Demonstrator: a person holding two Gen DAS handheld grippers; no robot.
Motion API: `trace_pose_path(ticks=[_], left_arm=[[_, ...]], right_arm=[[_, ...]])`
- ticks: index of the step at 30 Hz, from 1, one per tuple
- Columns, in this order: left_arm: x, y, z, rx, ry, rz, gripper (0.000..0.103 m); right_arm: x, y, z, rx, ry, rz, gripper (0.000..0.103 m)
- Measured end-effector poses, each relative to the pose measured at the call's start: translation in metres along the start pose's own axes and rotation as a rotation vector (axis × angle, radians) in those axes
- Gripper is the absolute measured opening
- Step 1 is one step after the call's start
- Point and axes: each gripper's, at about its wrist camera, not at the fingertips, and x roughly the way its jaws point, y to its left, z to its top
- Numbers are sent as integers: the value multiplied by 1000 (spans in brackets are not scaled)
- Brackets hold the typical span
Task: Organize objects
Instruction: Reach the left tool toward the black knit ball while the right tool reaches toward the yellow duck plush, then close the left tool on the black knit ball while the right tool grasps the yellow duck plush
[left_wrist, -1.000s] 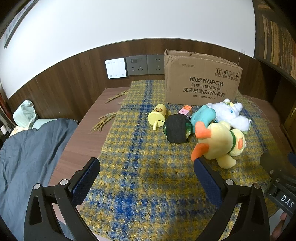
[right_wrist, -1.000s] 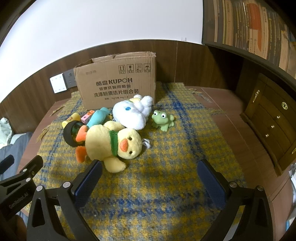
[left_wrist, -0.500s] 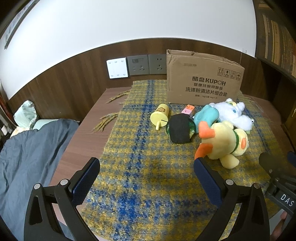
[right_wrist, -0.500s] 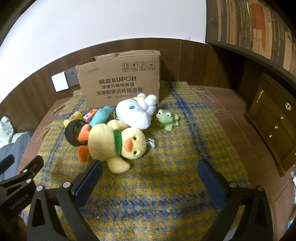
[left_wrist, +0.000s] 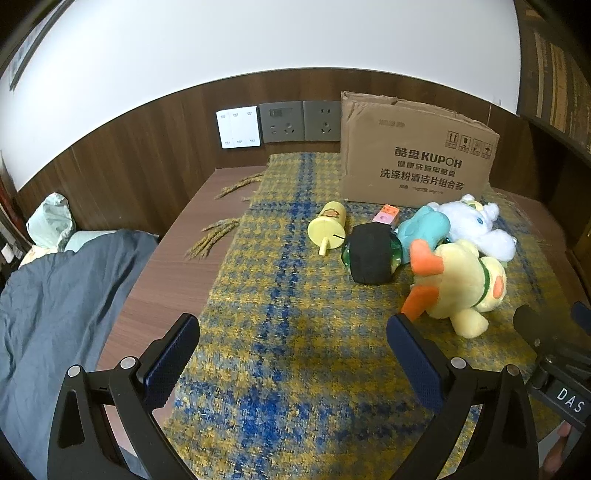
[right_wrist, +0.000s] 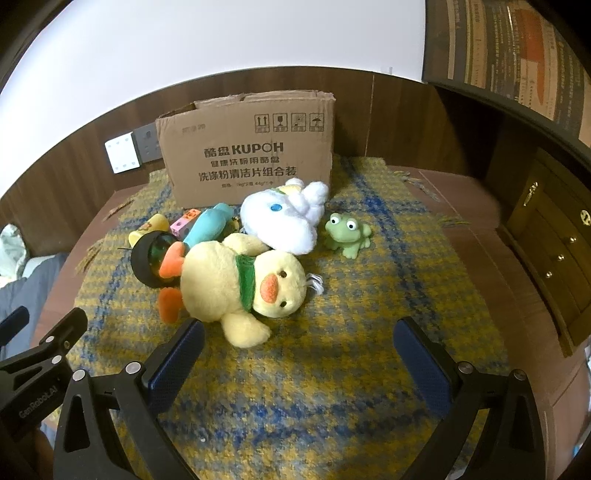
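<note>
A heap of toys lies on a yellow-and-blue plaid cloth (left_wrist: 280, 332) before a brown cardboard box (left_wrist: 417, 158) (right_wrist: 251, 151). The heap holds a yellow plush duck (right_wrist: 240, 284) (left_wrist: 461, 284), a white plush (right_wrist: 284, 218) (left_wrist: 476, 225), a teal plush (right_wrist: 207, 225) (left_wrist: 424, 229), a green frog (right_wrist: 347, 232), a yellow cup (left_wrist: 328, 229), a small pink block (left_wrist: 386, 214) and a black-and-green round object (left_wrist: 371, 254). My left gripper (left_wrist: 291, 358) is open over bare cloth, short of the toys. My right gripper (right_wrist: 295, 354) is open, its left finger just below the duck.
The cloth covers a brown wooden table (left_wrist: 162, 280) against a wood-panelled wall with a white switch (left_wrist: 238, 127) and grey sockets (left_wrist: 299, 122). Dark bedding (left_wrist: 55, 302) lies left of the table. A wooden drawer cabinet (right_wrist: 546, 251) stands at the right.
Both grippers have drifted slightly, so the toys and box sit a little further right in each view. Both stay open. Nothing on the cloth has moved.
</note>
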Motion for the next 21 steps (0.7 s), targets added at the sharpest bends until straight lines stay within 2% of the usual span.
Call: trace_pose_path(ticks=[12,21], left_arm=[[21,11,9,-22,16,0,103],[39,9,7,-16,51,-12,103]], right_arm=[[27,19,9,-27,44,21,102],[58,29,3,-49,123,52,102]])
